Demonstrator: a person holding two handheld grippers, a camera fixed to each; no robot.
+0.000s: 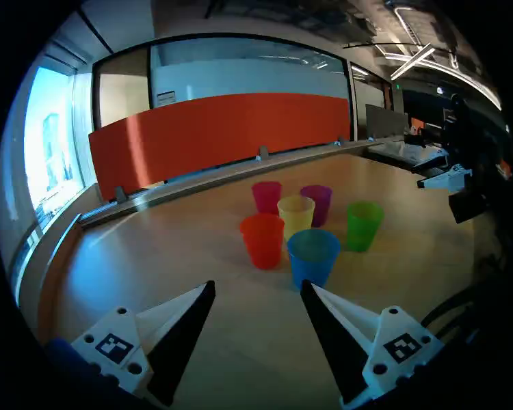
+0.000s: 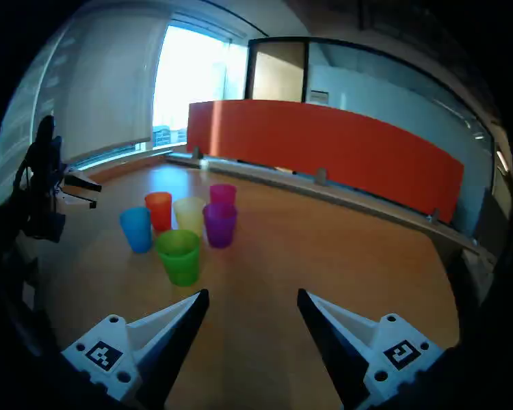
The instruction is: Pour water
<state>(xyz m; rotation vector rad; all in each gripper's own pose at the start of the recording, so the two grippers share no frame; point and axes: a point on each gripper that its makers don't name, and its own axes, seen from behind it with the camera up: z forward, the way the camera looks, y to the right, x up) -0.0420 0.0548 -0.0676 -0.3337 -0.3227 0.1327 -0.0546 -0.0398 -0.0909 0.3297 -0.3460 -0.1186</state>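
Several plastic cups stand upright in a cluster on the wooden table (image 1: 188,260). In the left gripper view the blue cup (image 1: 313,256) is nearest, with the red cup (image 1: 262,240), yellow cup (image 1: 296,216), green cup (image 1: 364,225), purple cup (image 1: 317,204) and pink cup (image 1: 267,197) around and behind it. My left gripper (image 1: 257,288) is open just short of the blue cup, holding nothing. In the right gripper view the green cup (image 2: 179,256) is nearest, ahead and to the left of my open, empty right gripper (image 2: 252,294). The right gripper (image 1: 455,179) appears at the far right.
An orange divider panel (image 1: 215,133) runs along the table's far edge, with a metal rail below it. Windows lie beyond the table (image 2: 325,260). The other gripper (image 2: 75,188) and the hand holding it sit at the left edge of the right gripper view.
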